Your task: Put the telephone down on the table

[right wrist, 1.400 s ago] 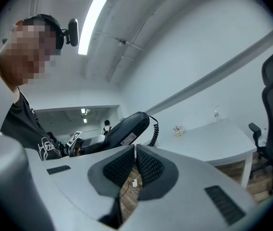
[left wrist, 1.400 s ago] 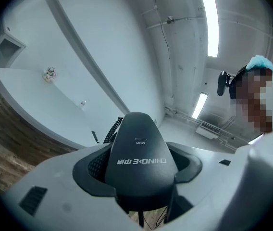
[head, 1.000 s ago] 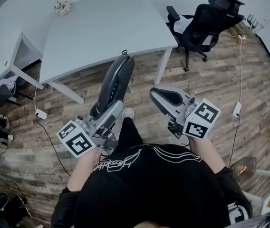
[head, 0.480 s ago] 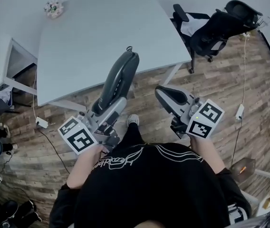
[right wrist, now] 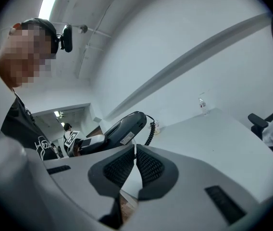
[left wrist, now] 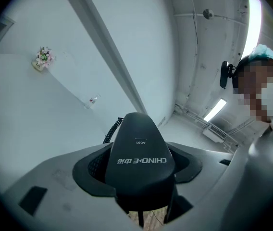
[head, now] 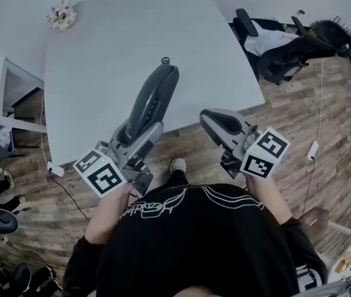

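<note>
The telephone [head: 152, 98] is a dark grey handset with a coiled cord [head: 165, 60] at its far end. My left gripper [head: 137, 138] is shut on its near end and holds it tilted up, over the near edge of the pale grey table [head: 101, 48]. In the left gripper view the handset [left wrist: 139, 153] fills the gap between the jaws of the left gripper [left wrist: 139, 179]. My right gripper [head: 215, 124] hangs just off the table's edge, shut with nothing in it. In the right gripper view its pads [right wrist: 146, 166] meet, with the handset [right wrist: 124, 126] beyond them.
A small pot of flowers [head: 61, 14] stands at the table's far left corner. A water bottle [right wrist: 202, 105] stands on the far side. A black office chair [head: 293, 42] is to the right. A power strip [head: 55, 169] lies on the wooden floor.
The person has stepped toward the table. The handset, earlier over the floor in front of the table, now hangs over the tabletop's near edge. Both grippers keep their hold and spacing.
</note>
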